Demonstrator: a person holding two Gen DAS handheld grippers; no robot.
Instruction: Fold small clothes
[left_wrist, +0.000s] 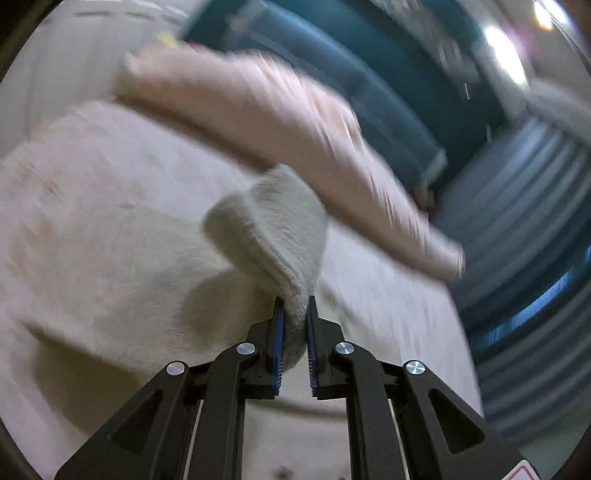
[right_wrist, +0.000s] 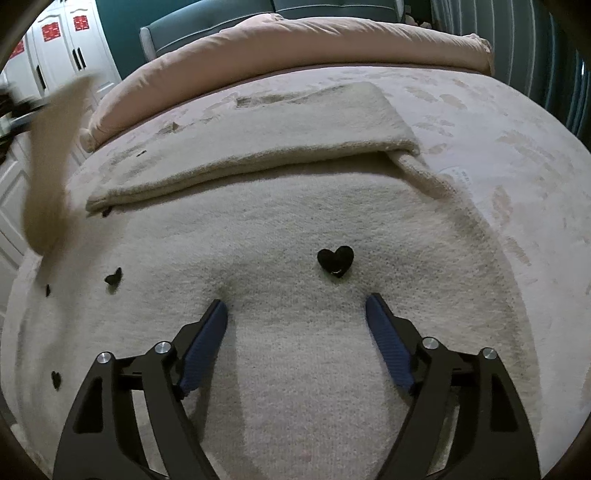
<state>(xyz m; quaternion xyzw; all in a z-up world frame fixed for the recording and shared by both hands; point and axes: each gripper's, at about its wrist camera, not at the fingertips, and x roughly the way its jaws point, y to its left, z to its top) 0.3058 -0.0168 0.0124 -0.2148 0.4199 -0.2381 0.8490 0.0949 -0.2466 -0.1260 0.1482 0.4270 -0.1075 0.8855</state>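
A cream knitted sweater (right_wrist: 295, 229) with small black hearts (right_wrist: 335, 260) lies flat on the bed. One sleeve (right_wrist: 258, 147) is folded across its upper part. My right gripper (right_wrist: 295, 306) is open, its fingertips resting on the sweater's body just below a heart. My left gripper (left_wrist: 295, 306) is shut on a fold of the sweater's other sleeve (left_wrist: 269, 229) and holds it lifted off the bed. That lifted sleeve shows blurred at the left of the right wrist view (right_wrist: 51, 166).
The bed has a pale fuzzy cover (right_wrist: 517, 147) and a pink duvet roll (right_wrist: 295, 44) along the far side. A teal headboard (right_wrist: 221, 18) stands behind it. White wardrobe doors (right_wrist: 66, 44) are at the far left, grey-blue curtains (left_wrist: 535, 221) to the right.
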